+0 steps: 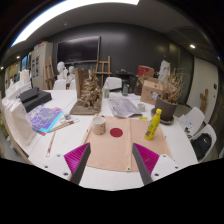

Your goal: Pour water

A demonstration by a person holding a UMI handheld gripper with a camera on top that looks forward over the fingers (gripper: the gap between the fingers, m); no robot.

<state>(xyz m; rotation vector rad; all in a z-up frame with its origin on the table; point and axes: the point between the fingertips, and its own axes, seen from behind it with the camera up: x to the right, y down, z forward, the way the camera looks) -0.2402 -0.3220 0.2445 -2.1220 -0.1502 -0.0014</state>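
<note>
**Gripper hovering over the table, nothing grabbed**

I'm looking at a white table (150,165) filling the lower frame, tan board (112,148) at centre. My gripper (110,164) sits bottom centre, fingers spread wide and empty. Yellow bottle (154,124) stands right of centre, beyond them. Small cup (99,126) and red lid (116,132) near the middle.

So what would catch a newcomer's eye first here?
Probably the yellow bottle, standing upright on the white table just beyond the right finger. Left of it, a small red lid lies ahead of the open gripper, with a tan cup beside it. The fingers hold nothing.
</note>
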